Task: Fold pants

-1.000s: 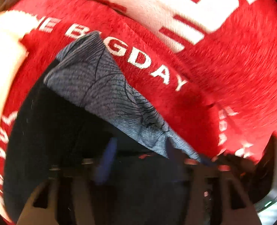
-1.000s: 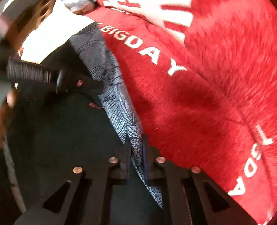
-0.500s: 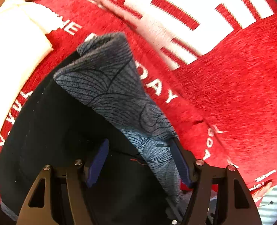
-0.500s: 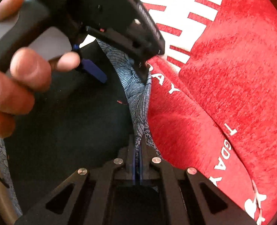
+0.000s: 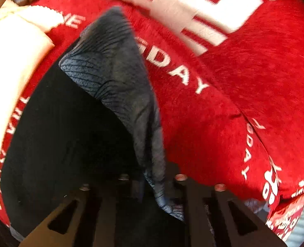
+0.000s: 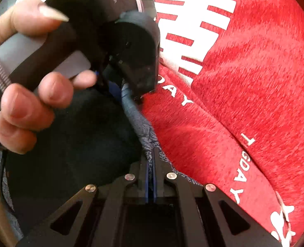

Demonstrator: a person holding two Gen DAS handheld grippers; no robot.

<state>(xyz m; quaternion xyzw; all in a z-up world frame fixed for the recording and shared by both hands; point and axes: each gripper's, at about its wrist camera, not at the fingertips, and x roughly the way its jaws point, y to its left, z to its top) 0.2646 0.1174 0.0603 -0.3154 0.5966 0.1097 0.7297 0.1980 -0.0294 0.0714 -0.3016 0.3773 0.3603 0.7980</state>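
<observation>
Over the red blanket, both the left gripper, its jaws just closed, and right gripper pinch the pants' patterned edge, which runs lengthwise between them.

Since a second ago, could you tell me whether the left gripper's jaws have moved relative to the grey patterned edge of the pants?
Yes. The left gripper has just been closing: its jaws, earlier spread either side of the grey patterned edge, now pinch it.

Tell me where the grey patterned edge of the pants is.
In both wrist views, the grey patterned edge runs between dark pants fabric and red blanket, pinched by both tools.
</observation>
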